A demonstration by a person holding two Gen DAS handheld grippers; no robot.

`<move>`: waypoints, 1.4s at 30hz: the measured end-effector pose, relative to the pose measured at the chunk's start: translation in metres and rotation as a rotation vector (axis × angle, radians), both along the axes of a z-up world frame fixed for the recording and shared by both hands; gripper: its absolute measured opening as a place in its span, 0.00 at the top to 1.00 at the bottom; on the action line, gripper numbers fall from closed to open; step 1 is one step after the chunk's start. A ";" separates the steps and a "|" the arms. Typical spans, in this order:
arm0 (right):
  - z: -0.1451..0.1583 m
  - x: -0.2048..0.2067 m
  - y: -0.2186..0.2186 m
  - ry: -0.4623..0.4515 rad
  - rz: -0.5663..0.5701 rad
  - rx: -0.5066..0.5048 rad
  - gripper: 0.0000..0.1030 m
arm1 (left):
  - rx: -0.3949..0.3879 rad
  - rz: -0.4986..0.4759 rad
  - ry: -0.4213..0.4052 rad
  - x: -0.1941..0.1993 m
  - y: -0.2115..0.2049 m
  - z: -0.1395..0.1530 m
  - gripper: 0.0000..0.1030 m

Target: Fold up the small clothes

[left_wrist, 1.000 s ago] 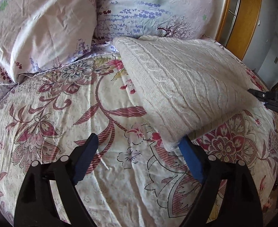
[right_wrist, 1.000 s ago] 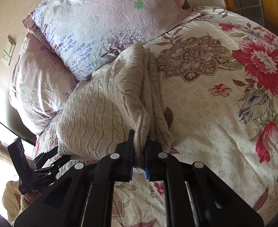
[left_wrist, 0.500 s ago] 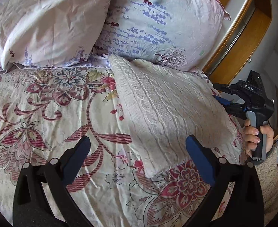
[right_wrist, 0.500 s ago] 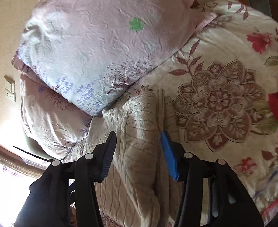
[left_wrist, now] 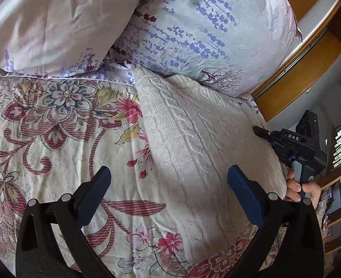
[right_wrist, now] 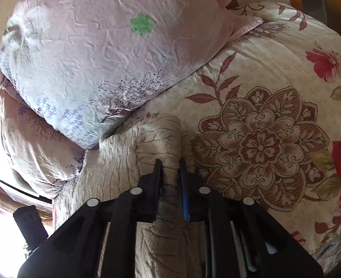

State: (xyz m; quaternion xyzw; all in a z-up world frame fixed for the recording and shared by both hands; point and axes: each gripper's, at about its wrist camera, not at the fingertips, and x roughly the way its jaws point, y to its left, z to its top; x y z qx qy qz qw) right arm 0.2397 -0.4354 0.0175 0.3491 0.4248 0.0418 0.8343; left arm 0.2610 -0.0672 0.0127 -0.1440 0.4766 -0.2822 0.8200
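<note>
We held the left gripper with its jaws spread wide, hovering above the cream knit sweater, which lay folded on the floral quilt ahead of it, its far end against the lavender-print pillow. Our right gripper was clamped on a bunched fold of the sweater directly between its fingers.
</note>
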 end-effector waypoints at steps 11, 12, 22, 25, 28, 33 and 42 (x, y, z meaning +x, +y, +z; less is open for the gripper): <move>-0.019 -0.036 -0.011 0.043 0.091 0.163 0.18 | -0.063 -0.023 0.059 0.022 -0.030 -0.010 0.17; -0.019 -0.037 -0.009 0.034 0.103 0.168 0.20 | -0.092 -0.038 0.080 0.022 -0.031 -0.012 0.26; -0.032 -0.048 0.017 -0.025 0.161 0.308 0.67 | -0.218 -0.016 0.087 0.017 -0.004 -0.009 0.65; -0.019 -0.050 0.038 -0.054 0.198 0.315 0.69 | -0.203 -0.017 0.043 0.007 0.015 0.006 0.66; -0.008 -0.048 0.074 -0.079 0.272 0.283 0.70 | -0.204 0.016 0.010 -0.008 0.054 0.023 0.66; -0.008 -0.034 0.148 -0.095 0.415 0.167 0.70 | -0.129 0.113 -0.049 -0.032 0.120 0.037 0.65; -0.008 -0.034 0.159 -0.038 0.374 0.074 0.53 | 0.032 0.243 -0.069 -0.030 0.136 0.013 0.34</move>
